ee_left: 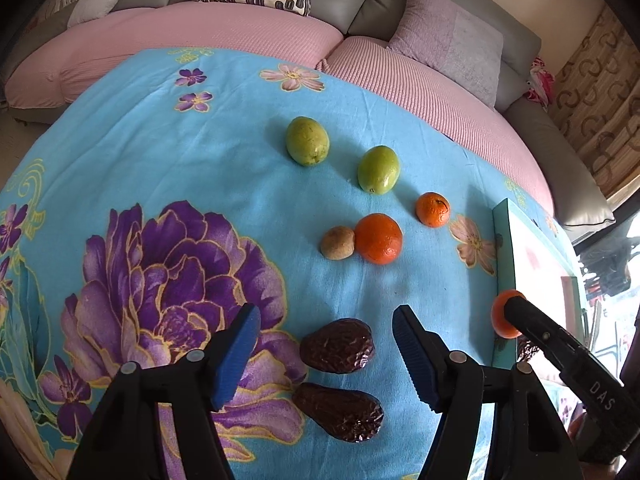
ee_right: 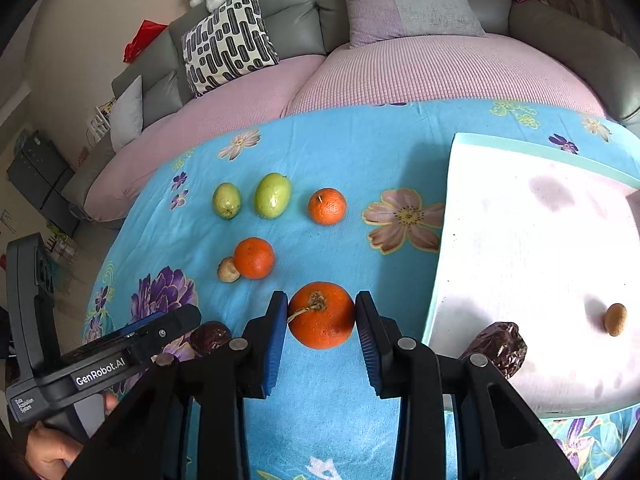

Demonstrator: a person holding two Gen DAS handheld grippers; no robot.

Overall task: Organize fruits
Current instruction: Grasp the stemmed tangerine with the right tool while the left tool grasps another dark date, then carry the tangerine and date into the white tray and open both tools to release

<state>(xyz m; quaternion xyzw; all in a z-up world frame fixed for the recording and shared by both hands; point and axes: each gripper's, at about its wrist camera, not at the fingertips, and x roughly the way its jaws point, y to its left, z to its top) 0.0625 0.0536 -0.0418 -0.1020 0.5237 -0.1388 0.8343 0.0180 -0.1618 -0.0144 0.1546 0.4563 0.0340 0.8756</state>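
My right gripper (ee_right: 321, 305) is shut on a large orange (ee_right: 322, 316), both blue pads pressing its sides, just left of the white tray (ee_right: 500, 248). In the left wrist view that orange (ee_left: 502, 318) shows beside the tray's edge (ee_left: 505, 264). My left gripper (ee_left: 326, 320) stands open over two dark wrinkled dates (ee_left: 338, 345) (ee_left: 340, 412) with nothing between its fingers. On the blue floral cloth lie two green fruits (ee_left: 307, 141) (ee_left: 378, 169), two oranges (ee_left: 378, 238) (ee_left: 433, 209) and a small brown fruit (ee_left: 338, 242). The tray holds a date (ee_right: 500, 346) and a small brown fruit (ee_right: 615, 319).
The cloth (ee_left: 200, 152) covers a round table, which a pink-cushioned grey sofa (ee_right: 400, 80) with several pillows curves around at the back. A hand (ee_right: 52, 448) holds the left gripper's handle (ee_right: 100, 368) at lower left. Much of the tray's white surface is bare.
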